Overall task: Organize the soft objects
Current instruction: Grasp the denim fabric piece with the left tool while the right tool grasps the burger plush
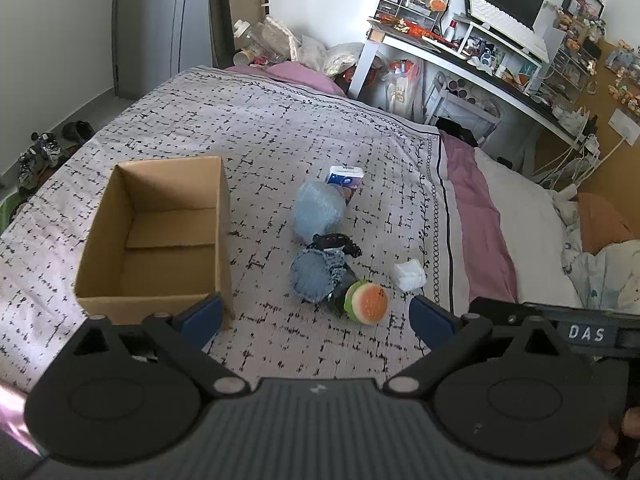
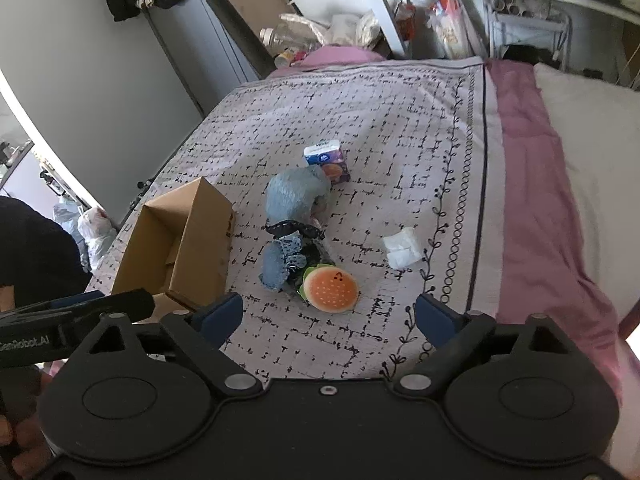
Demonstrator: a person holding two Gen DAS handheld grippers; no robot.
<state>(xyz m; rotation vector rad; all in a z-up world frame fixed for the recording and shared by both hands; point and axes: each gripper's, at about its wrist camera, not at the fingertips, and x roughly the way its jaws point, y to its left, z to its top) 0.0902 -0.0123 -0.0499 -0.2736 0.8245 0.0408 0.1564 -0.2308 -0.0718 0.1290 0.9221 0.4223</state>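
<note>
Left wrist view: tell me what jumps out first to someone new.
An open cardboard box sits on the patterned bedspread, nothing visible inside. To its right lies a cluster of soft things, the burger toy nearest, between the open left tool's fingers. Behind the bed, a cluttered desk.

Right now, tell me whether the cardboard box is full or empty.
Empty. The left wrist view looks into the open cardboard box and shows only its bare floor and walls; the soft items all lie on the bedspread beside it.
</note>
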